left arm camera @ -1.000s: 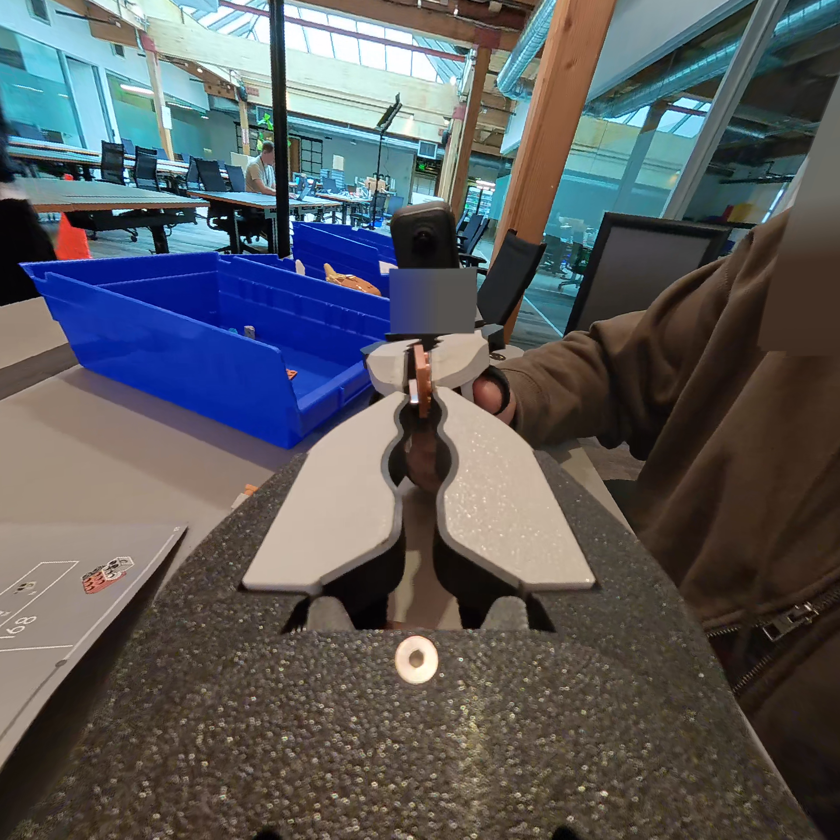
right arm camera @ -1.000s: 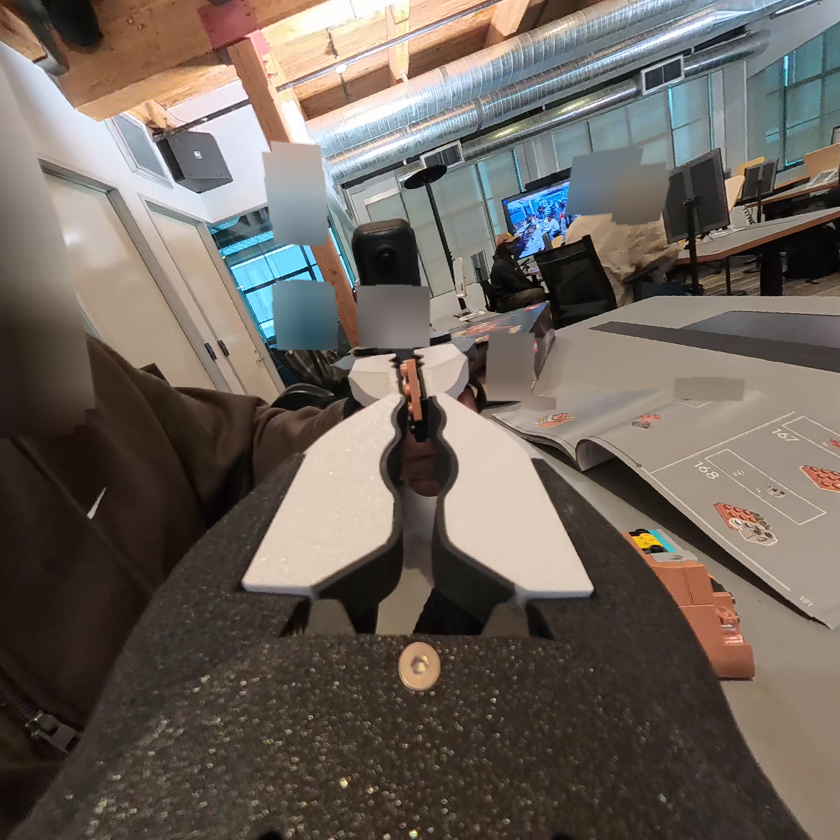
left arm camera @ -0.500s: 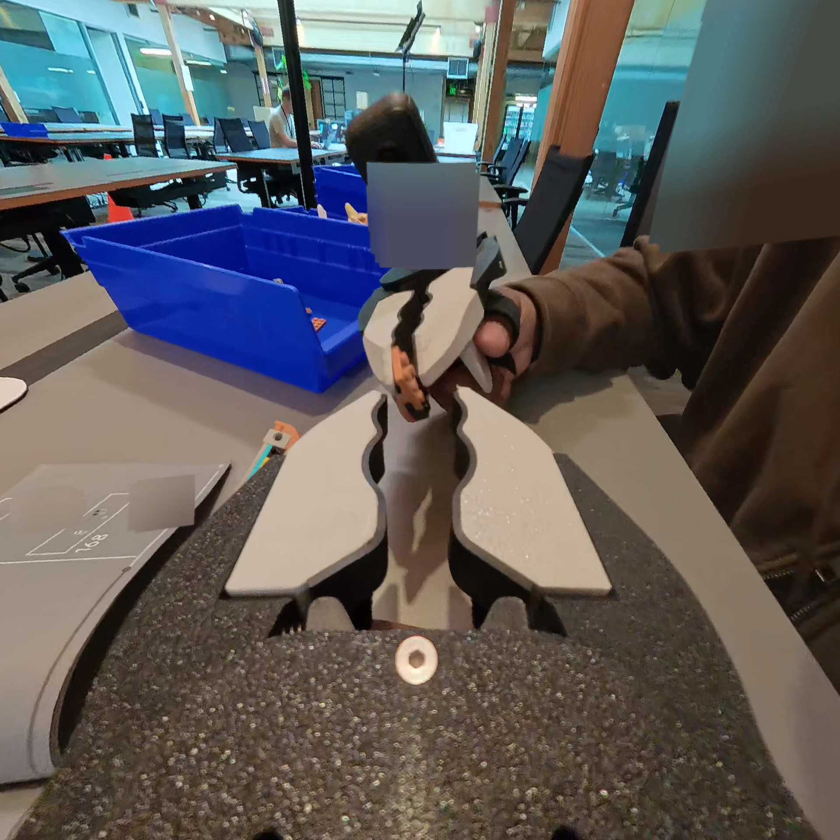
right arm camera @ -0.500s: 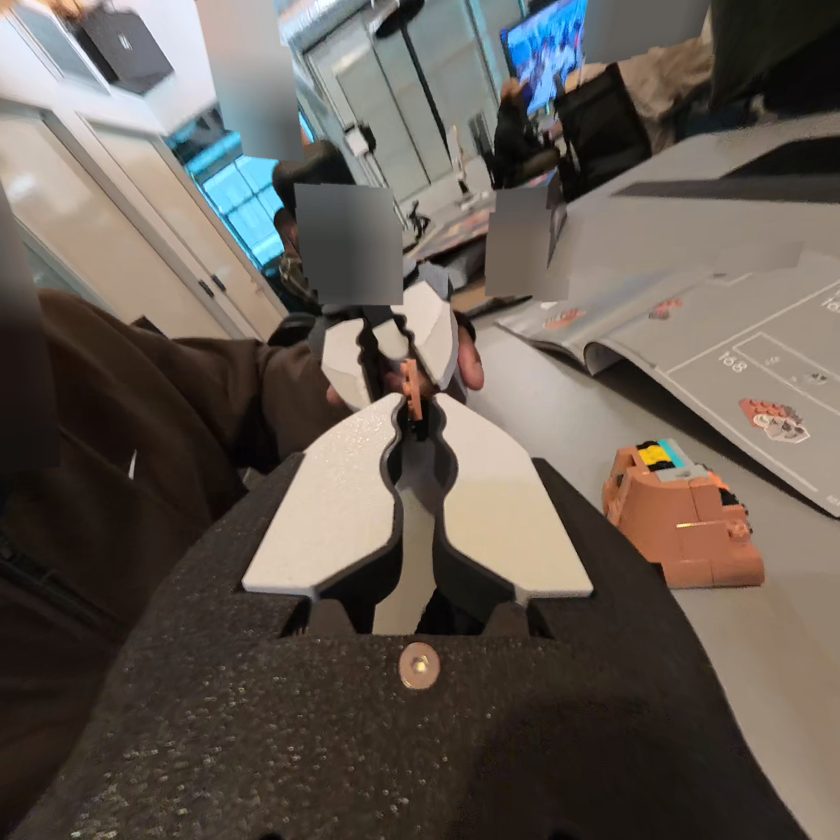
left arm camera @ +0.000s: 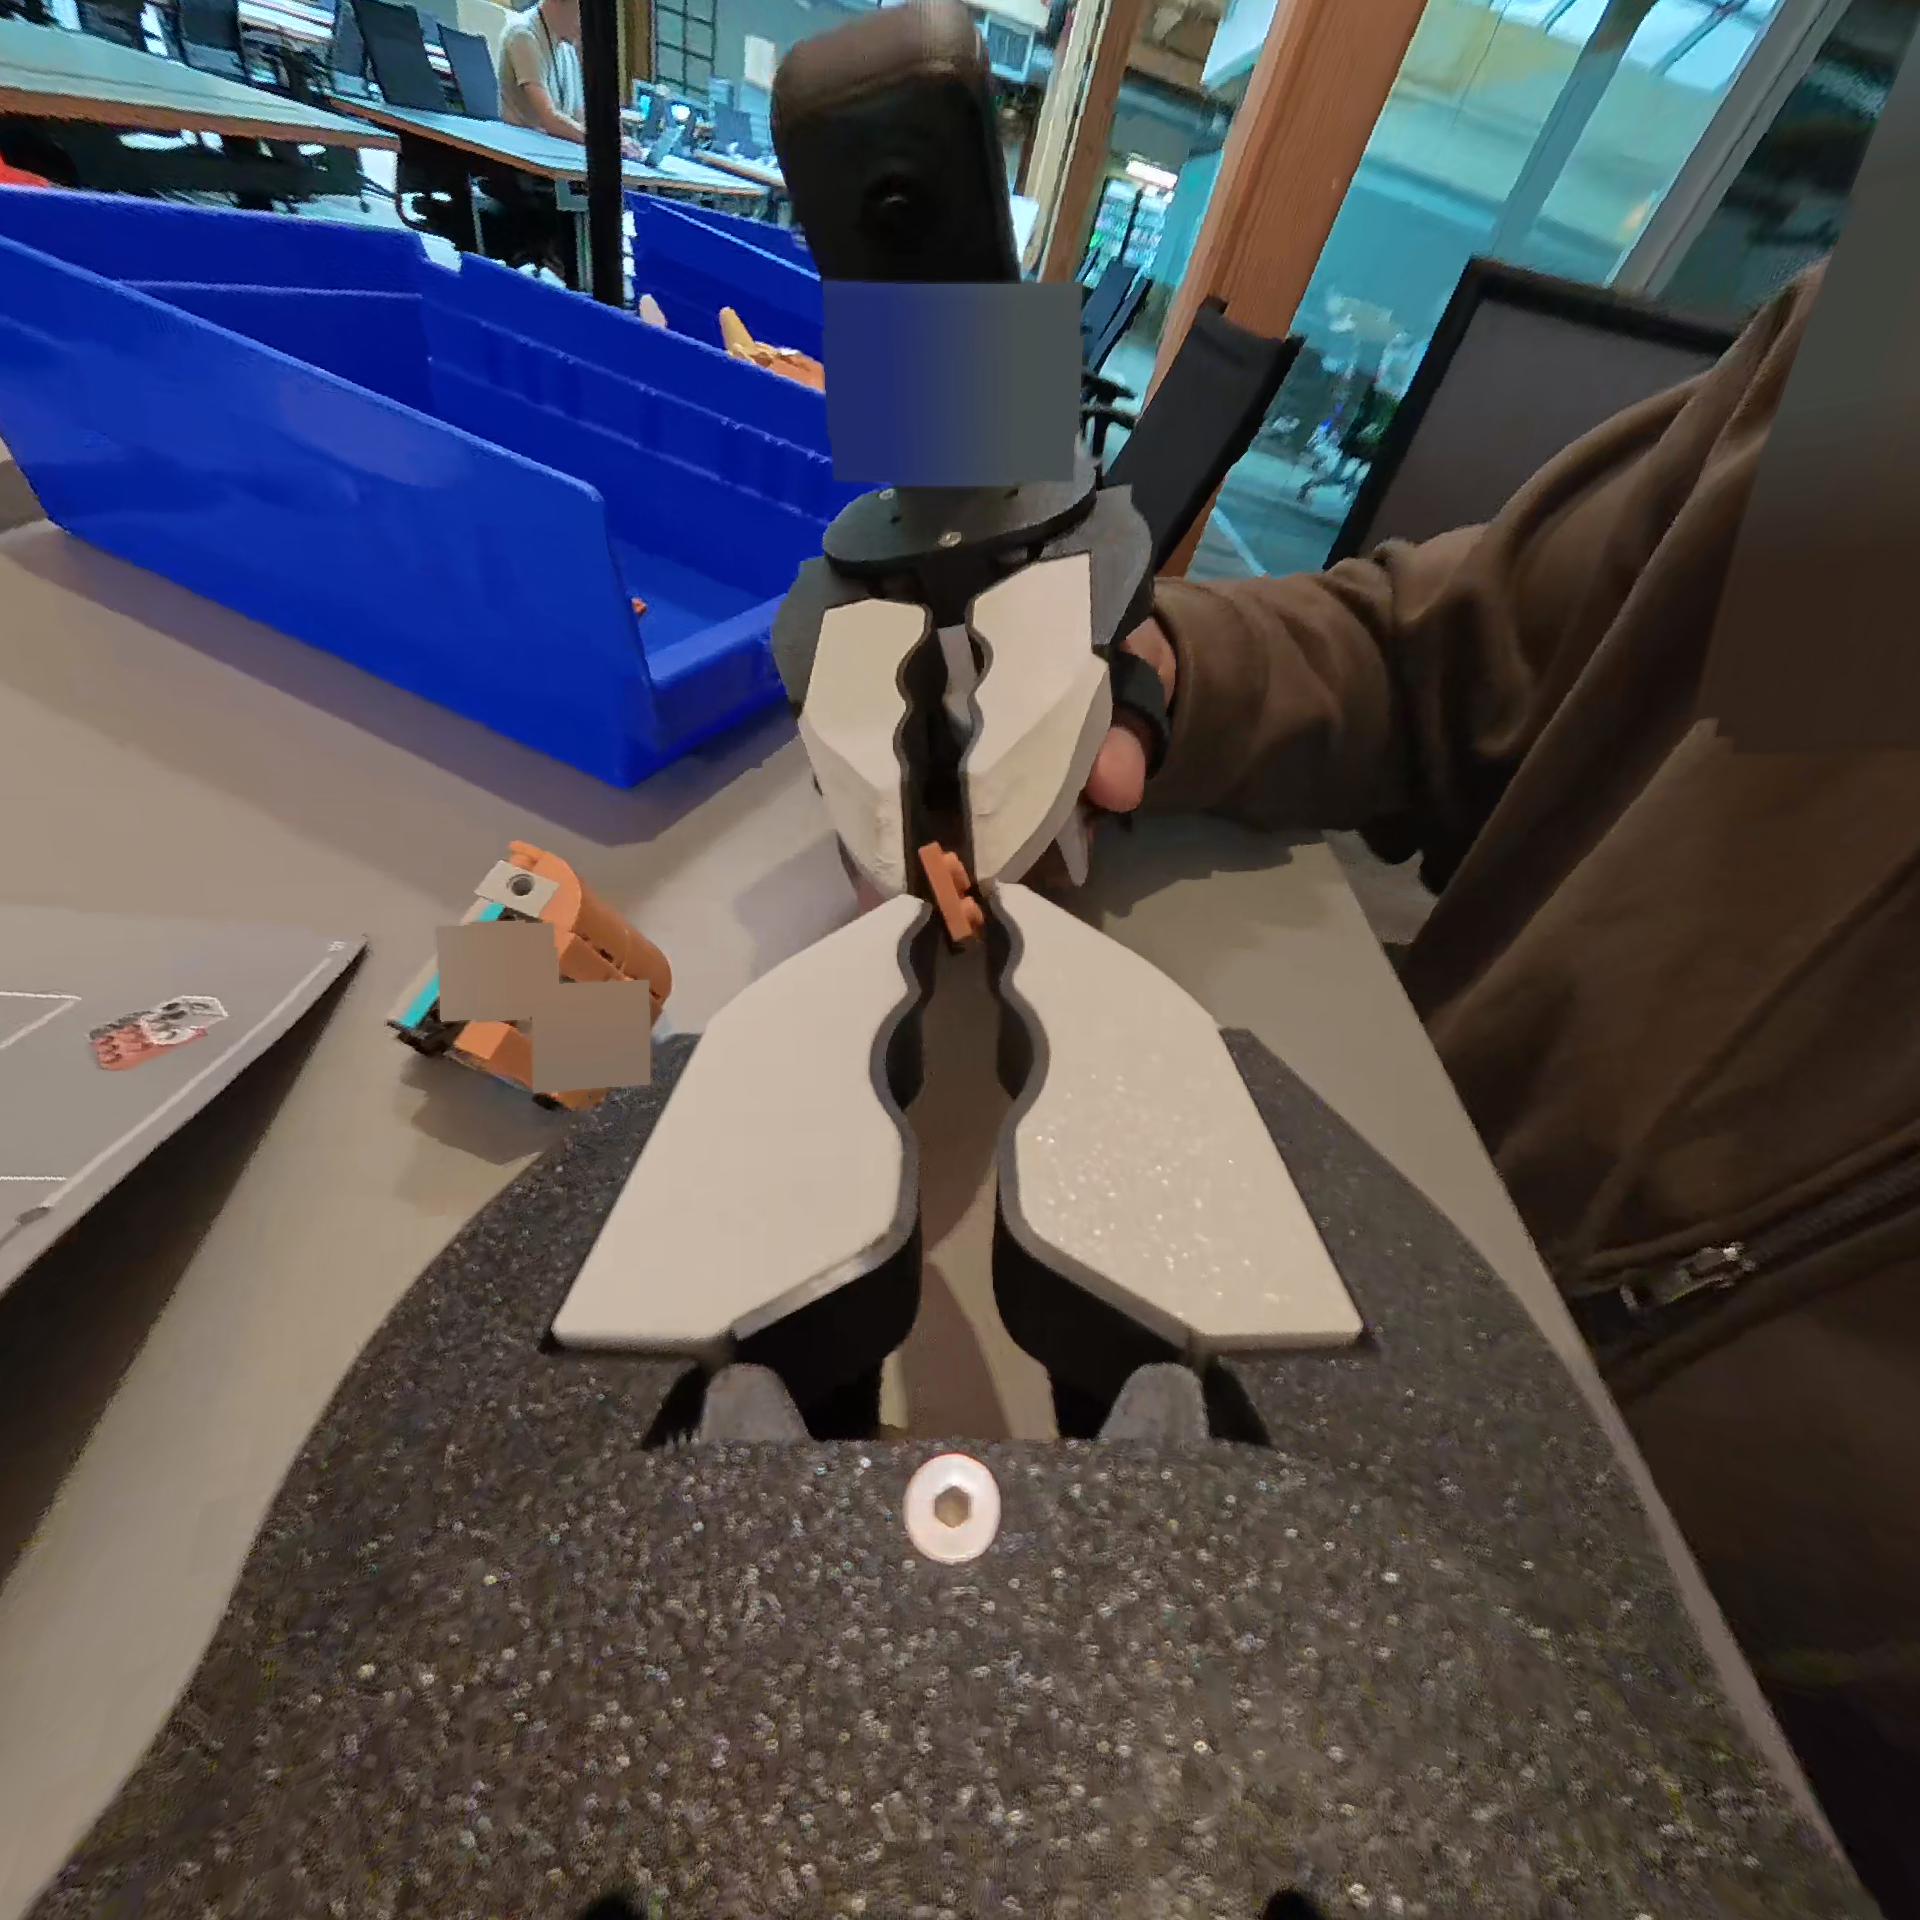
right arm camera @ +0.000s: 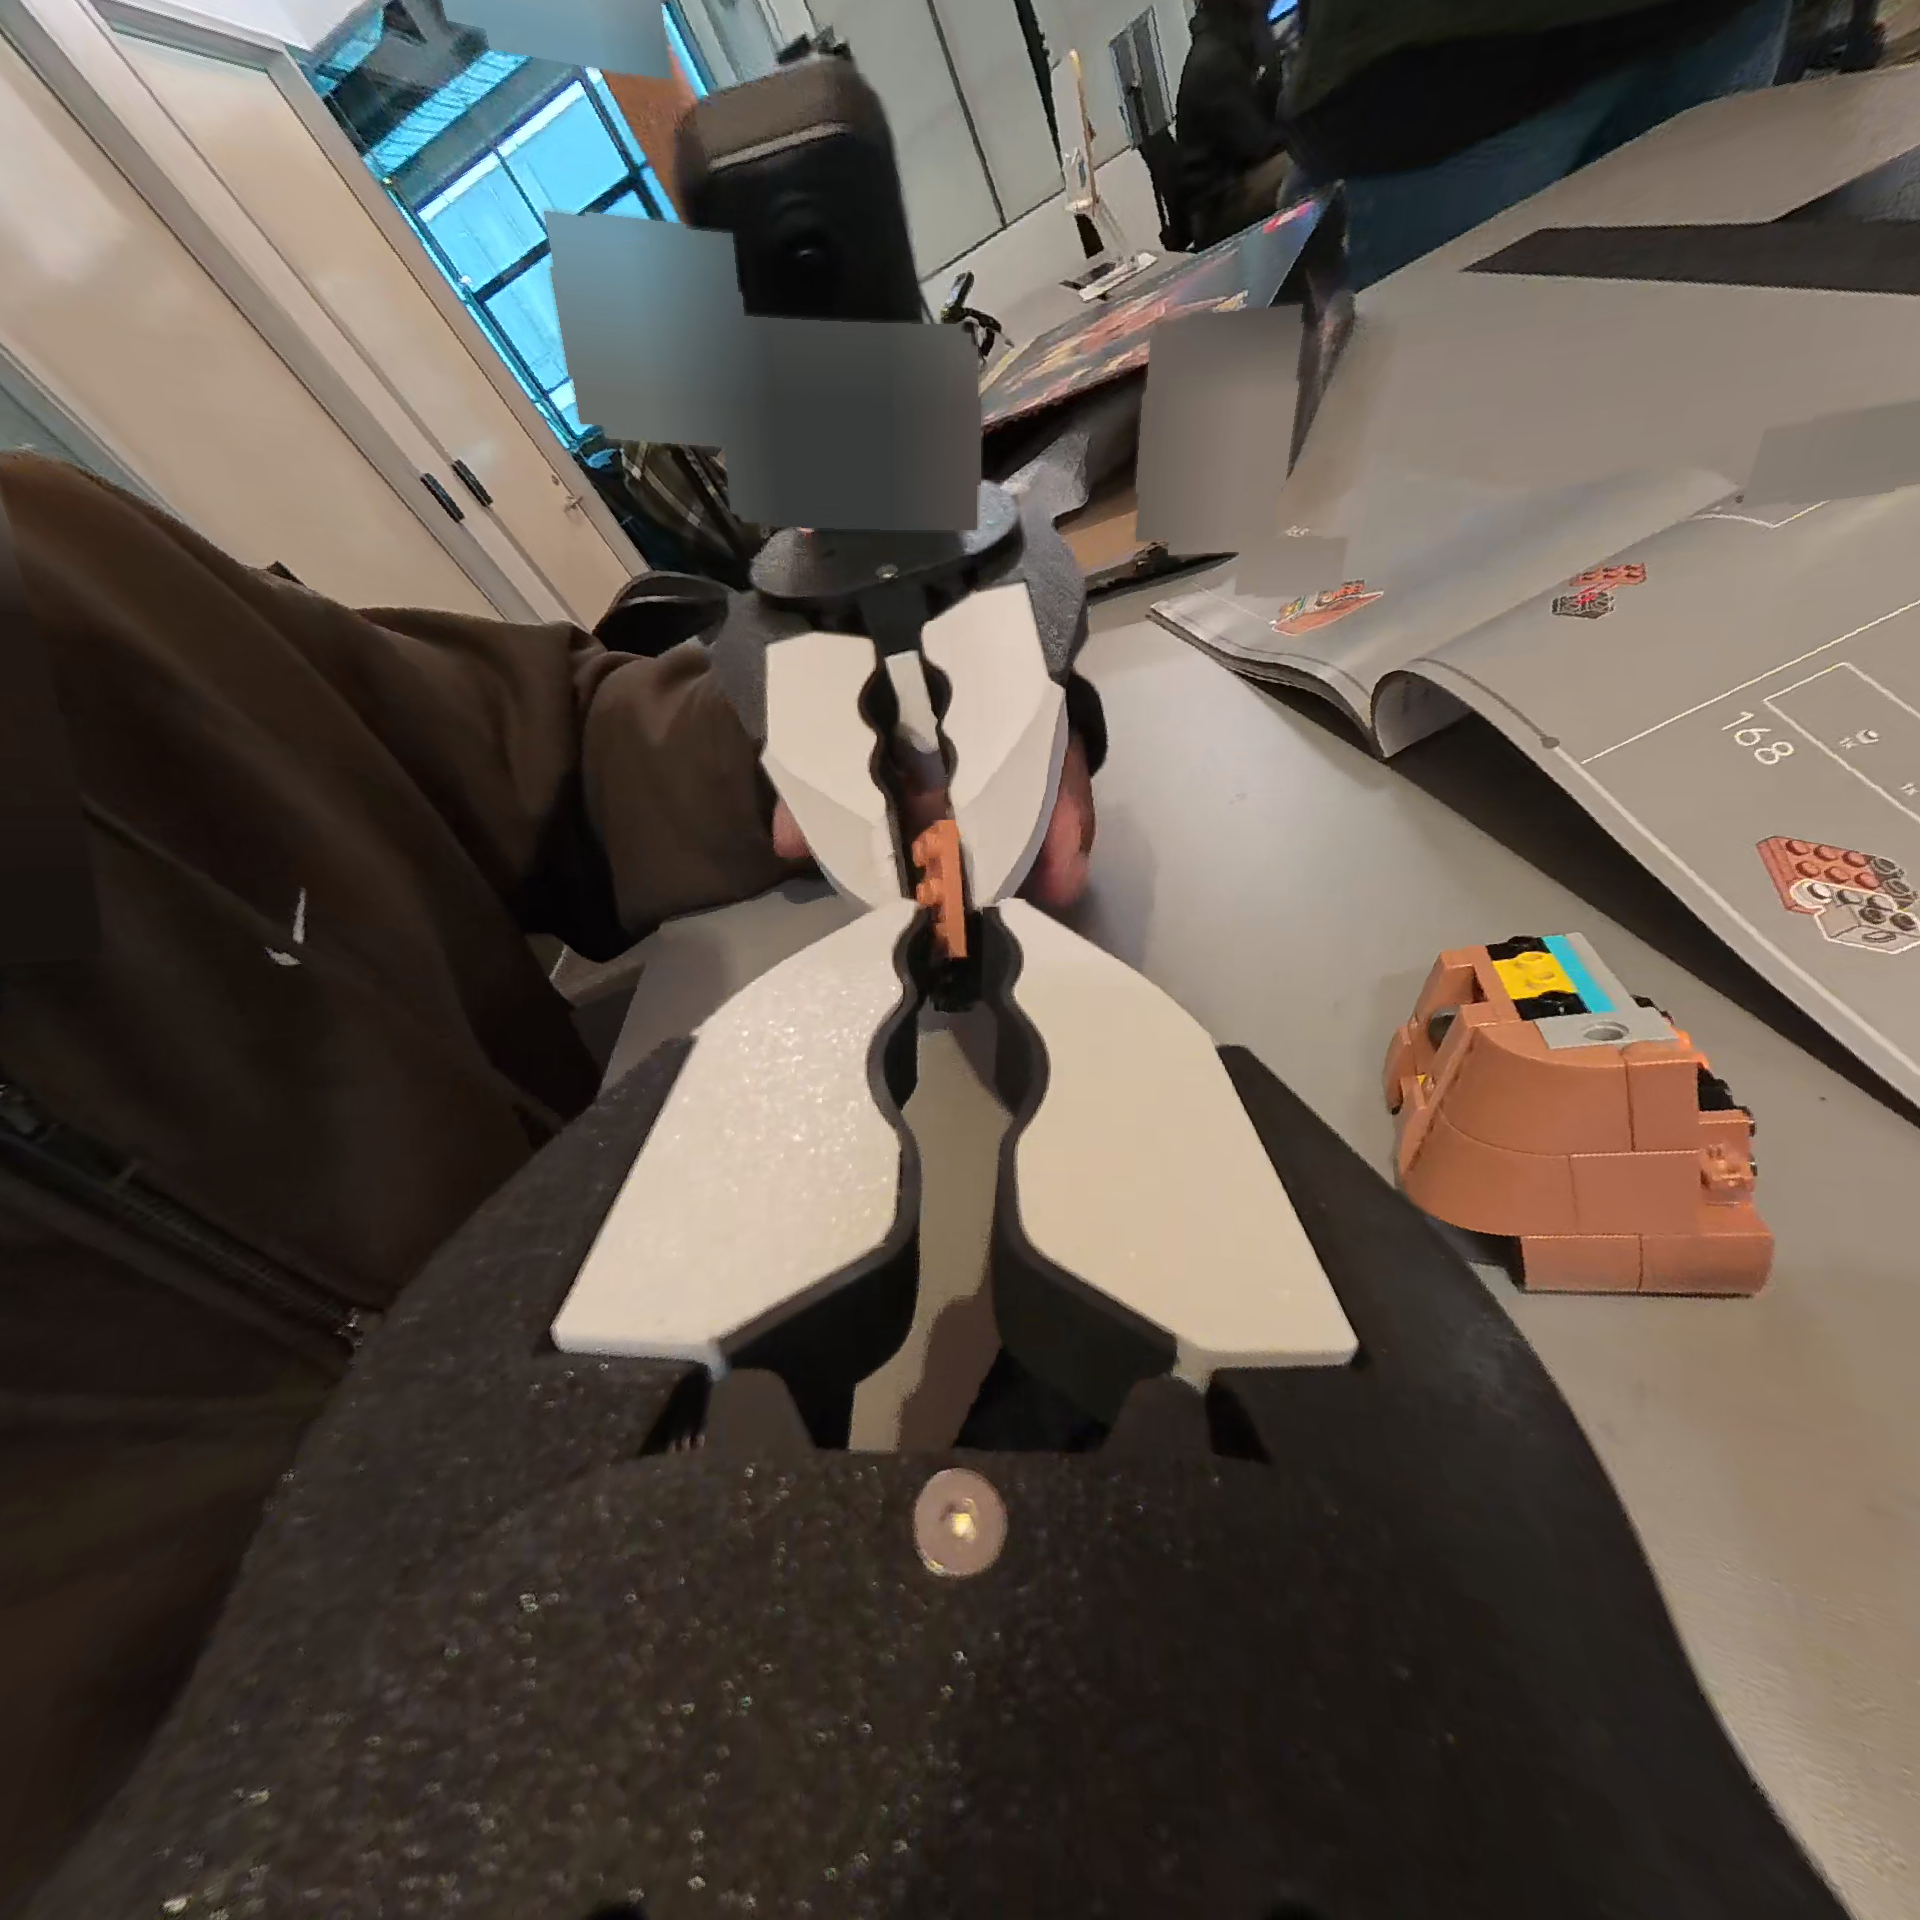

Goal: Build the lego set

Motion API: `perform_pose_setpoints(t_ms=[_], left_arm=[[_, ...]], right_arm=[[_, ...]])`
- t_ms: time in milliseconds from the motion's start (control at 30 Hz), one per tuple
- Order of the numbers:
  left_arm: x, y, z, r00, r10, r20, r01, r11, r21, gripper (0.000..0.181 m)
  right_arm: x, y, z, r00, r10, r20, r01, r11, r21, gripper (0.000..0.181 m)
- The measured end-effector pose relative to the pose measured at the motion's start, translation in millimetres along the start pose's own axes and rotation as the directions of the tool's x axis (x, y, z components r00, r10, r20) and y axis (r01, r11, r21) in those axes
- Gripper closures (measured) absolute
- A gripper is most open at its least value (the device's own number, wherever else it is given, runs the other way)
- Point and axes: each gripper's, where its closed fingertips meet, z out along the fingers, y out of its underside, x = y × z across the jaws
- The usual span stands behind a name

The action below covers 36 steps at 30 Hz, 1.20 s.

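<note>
- A small orange plate [left arm camera: 951,891] is held in the air between the two grippers, which meet tip to tip above the grey table [left arm camera: 312,810]; a black bit sits at one end of the plate.
- The left gripper [left arm camera: 961,920] has its fingers drawn close on the lower end of the plate.
- The right gripper [right arm camera: 951,956] likewise has its fingers drawn in on the piece, yet which of the two truly bears the load cannot be told for sure from these angles.
- The step looks like a handover or regrip; it would go best if one gripper pinches firmly and square on the flat faces before the other lets go, with no twisting.
- The brown part-built model [right arm camera: 1579,1132] sits on the table near the right gripper, just in front of the open instruction booklet [right arm camera: 1662,675].
- A blue bin [left arm camera: 343,499] stands well behind.
- Half a second ago the left gripper's fingers were spread and empty, with only the right gripper holding the plate; now they have closed in on it, and the model shows more fully.
</note>
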Motion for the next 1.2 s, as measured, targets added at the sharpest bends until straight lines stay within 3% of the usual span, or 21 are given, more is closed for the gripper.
perform_pose_setpoints(t_ms=[267,467,667,867,1067,1200], left_arm=[[1.4,-5.4,-0.3,0.988,-0.136,-0.071,0.14,0.988,0.063,0.173],[-2.0,-12.7,-0.8,0.97,-0.225,-0.092,0.236,0.962,0.136,0.174],[-9.6,-18.5,-0.8,0.944,-0.321,-0.081,0.331,0.917,0.224,0.174],[-17.4,-21.8,-3.6,0.923,-0.379,-0.067,0.382,0.881,0.28,0.174],[-24.3,-24.4,-7.2,0.875,-0.476,-0.086,0.475,0.812,0.34,0.174],[-25.4,-23.9,-5.9,0.85,-0.519,-0.089,0.514,0.779,0.361,0.174]], right_arm=[[-3.2,-4.8,-1.3,0.999,0.024,0.037,-0.026,0.999,0.038,0.172],[5.8,-9.6,-3.3,1.0,-0.002,-0.028,0.004,0.998,0.07,0.156],[15.1,-20.7,-8.6,0.967,-0.164,-0.196,0.189,0.976,0.112,0.149],[15.7,-25.3,-10.9,0.921,-0.272,-0.28,0.309,0.946,0.099,0.142],[20.7,-19.8,-7.4,0.849,-0.384,-0.362,0.415,0.91,0.008,0.141],[17.5,-21.3,-6.1,0.784,-0.47,-0.406,0.502,0.864,-0.032,0.15]])
